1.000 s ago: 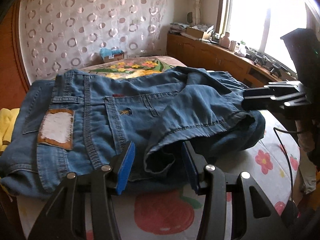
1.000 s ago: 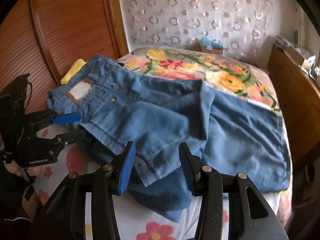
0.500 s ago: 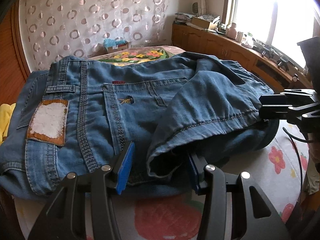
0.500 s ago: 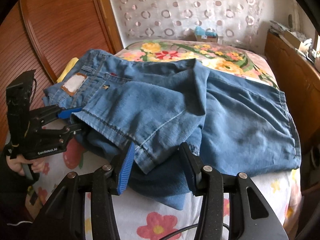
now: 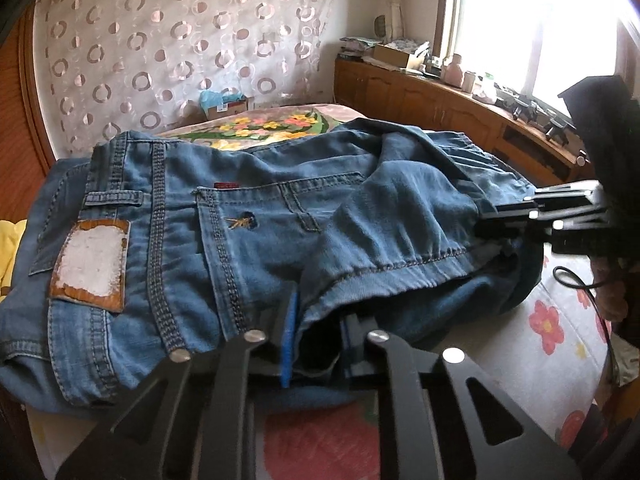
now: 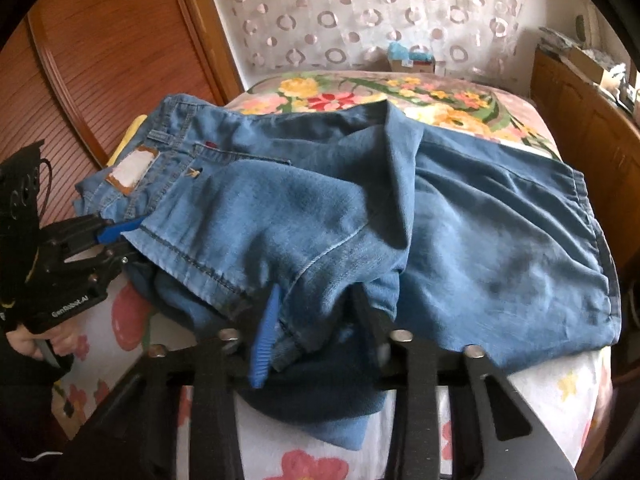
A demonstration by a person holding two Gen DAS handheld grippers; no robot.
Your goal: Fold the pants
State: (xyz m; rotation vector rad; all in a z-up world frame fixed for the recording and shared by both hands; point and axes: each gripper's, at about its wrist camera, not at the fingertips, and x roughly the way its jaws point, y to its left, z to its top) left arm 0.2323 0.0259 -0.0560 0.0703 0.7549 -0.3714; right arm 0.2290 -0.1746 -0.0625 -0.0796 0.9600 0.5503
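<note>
Black "GenRobot.AI" left tool (image 6: pixel 120 240)

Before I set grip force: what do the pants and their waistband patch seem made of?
The pants look like soft, washed blue denim: twill texture, double-stitched seams, limp drape. The waistband patch looks like tan leather or imitation, its face worn or painted white; which, I cannot tell. Both the left gripper and right gripper straddle cloth.
</note>
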